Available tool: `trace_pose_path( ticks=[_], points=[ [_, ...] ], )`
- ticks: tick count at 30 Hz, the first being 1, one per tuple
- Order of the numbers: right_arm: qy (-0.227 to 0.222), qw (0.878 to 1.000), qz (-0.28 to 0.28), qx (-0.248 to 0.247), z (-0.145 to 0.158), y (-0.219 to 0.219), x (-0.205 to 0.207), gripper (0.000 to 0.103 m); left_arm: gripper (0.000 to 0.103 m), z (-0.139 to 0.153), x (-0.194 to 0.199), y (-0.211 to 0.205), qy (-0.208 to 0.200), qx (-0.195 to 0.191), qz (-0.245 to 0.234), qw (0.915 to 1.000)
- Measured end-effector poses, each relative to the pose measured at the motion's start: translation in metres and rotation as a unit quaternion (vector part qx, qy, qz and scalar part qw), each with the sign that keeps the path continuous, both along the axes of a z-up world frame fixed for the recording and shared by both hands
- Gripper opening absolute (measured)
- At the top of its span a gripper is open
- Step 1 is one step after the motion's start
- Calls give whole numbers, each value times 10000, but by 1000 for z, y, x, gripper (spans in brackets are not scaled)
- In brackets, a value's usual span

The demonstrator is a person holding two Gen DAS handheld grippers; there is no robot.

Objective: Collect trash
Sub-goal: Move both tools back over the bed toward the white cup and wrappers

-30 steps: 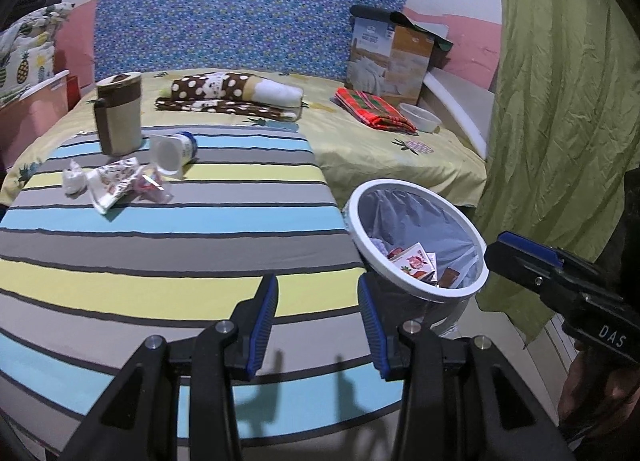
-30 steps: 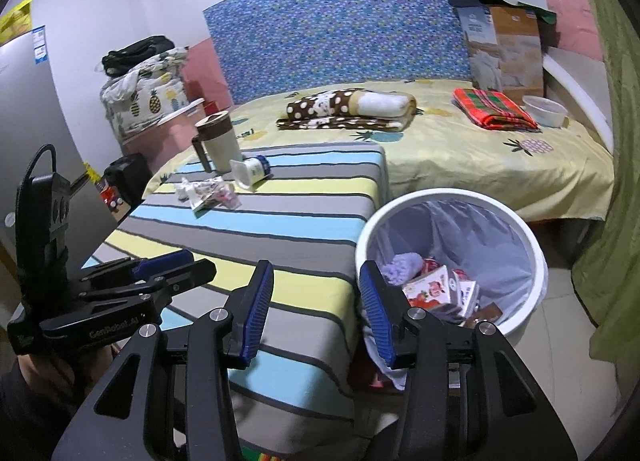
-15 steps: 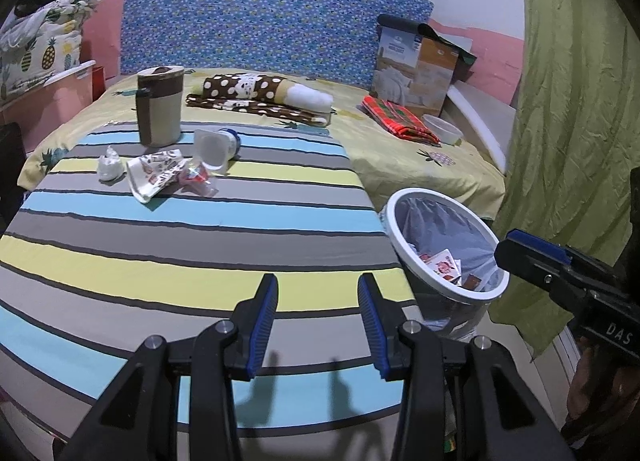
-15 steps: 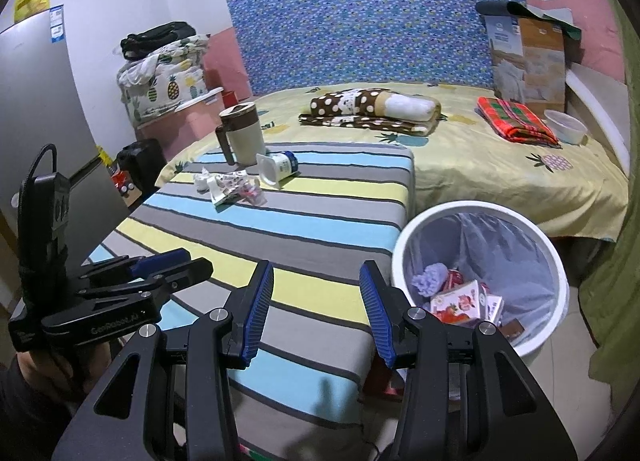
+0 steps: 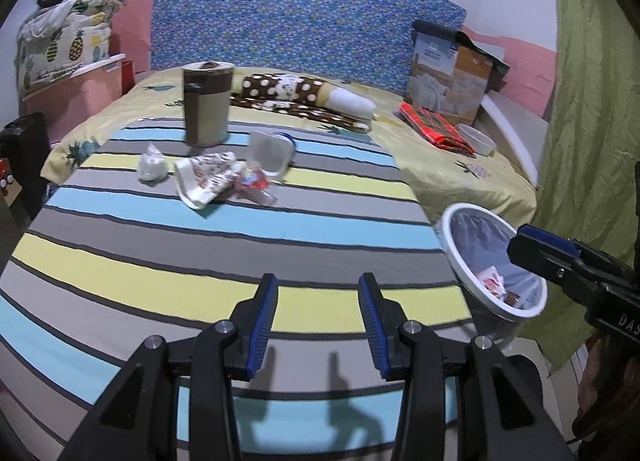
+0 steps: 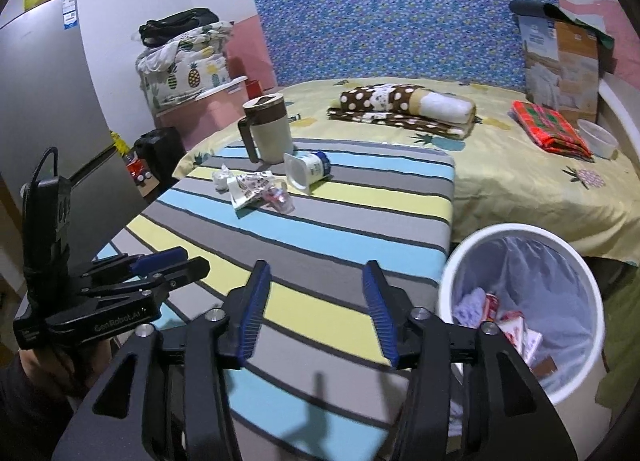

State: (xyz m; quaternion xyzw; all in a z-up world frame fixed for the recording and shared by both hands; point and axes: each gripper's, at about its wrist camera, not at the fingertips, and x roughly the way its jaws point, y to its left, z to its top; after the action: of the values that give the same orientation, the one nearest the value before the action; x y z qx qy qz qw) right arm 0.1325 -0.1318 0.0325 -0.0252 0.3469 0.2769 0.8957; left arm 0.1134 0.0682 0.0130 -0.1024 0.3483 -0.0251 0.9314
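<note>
Both views are sliding left versus a second ago: trash bin (image 5: 468, 257) is drifting toward the right edge of the left wrist view, and the litter pile is sitting closer to frame centre, with more of the striped cover (image 5: 224, 237) showing.

Left gripper (image 5: 318, 317) is hanging over the near yellow stripe, jaws apart, nothing between the blue pads. Jaws have just been opening a bit further. Right gripper (image 6: 316, 311) is doing the same: jaws have just been widening noticeably, gap is empty, only cover showing between the pads. Neither is touching anything.

Trash is lying on the far part of the striped cover, well apart from both grippers:
- crumpled white tissue (image 5: 152, 165), leftmost
- printed wrapper (image 5: 208, 177), just beside it
- small clear packet with red print (image 5: 256, 183), touching the wrapper's right edge
- yogurt cup (image 5: 272, 151) lying on its side, open mouth facing the cameras, just behind the packet

Beige and brown lidded mug (image 5: 208, 105) is standing upright behind the pile, handle showing in the right wrist view.

Trash bin is sitting on the floor beside the right edge of the striped cover, white rim, lined with a clear bag, already holding a few cartons and wrappers plus something pale purple.

Each gripper is showing in the other's view; a hand (image 6: 52, 365) is gripping the left one at the lower left of the right wrist view.
</note>
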Motion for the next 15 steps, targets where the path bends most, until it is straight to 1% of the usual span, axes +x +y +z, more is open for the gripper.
trace_pose_path(
  ticks=[1,3,11,15],
  points=[
    [18,10000,39,7,0,2,3,58,48,0,1,5,-13,3,48,10000],
    [23,9999,125,-3,-1,8,7,58,50,0,3,13,-29,27,142,9999],
    [91,9994,322,-77,-1,21,25,58,50,-1,23,49,-24,141,492,9987],
    [118,9991,384,-132,-1,27,35,58,50,-4,39,66,-5,180,630,9979]
  ],
)
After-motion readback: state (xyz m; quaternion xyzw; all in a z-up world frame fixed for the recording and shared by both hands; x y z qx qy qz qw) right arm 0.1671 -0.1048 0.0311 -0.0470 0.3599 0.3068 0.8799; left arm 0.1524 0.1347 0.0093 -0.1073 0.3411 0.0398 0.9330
